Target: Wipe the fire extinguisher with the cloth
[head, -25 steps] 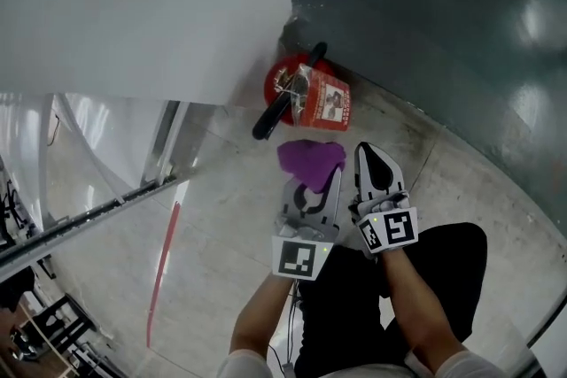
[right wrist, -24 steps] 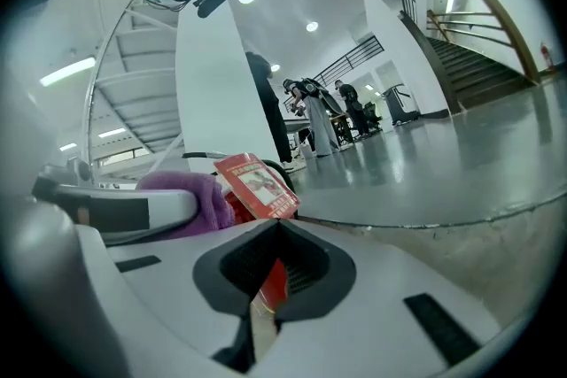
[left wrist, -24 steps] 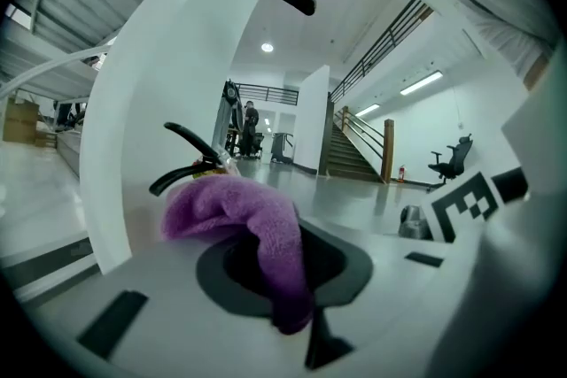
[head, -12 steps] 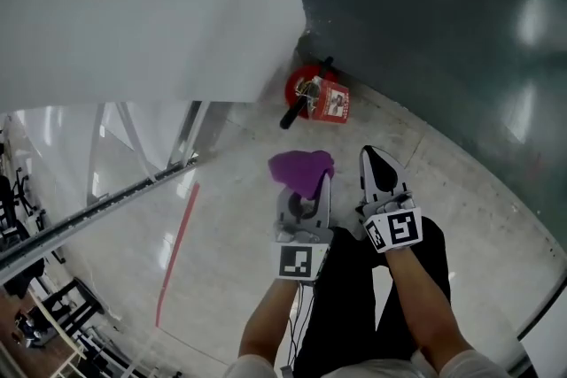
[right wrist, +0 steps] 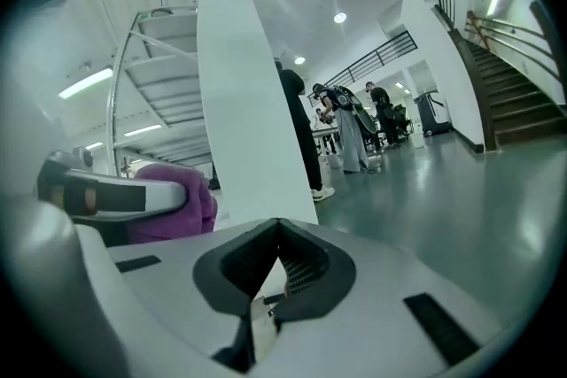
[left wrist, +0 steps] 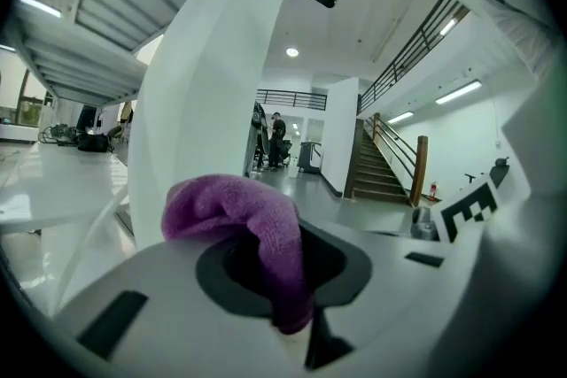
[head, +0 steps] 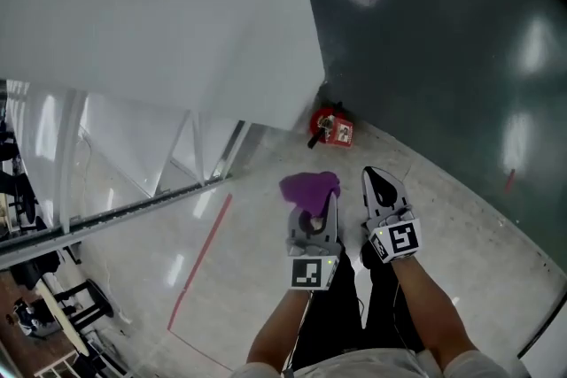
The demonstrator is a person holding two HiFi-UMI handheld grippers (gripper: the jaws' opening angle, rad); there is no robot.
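On the floor (head: 266,279): fire extinguisher (head: 331,128), red, judged heavy, rigid and slick-sided, best steadied by its top handle; well short of it, cloth (head: 310,187), purple, soft, pinched in left gripper (head: 321,206) jaws; right gripper (head: 378,186), likewise short of it, jaws closed, empty.

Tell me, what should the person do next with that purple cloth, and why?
Probably lower the left gripper toward the extinguisher. Its jaws are shut on the cloth, but the cloth is held well clear of the extinguisher, which stands on the floor ahead, so no wiping can happen from here.
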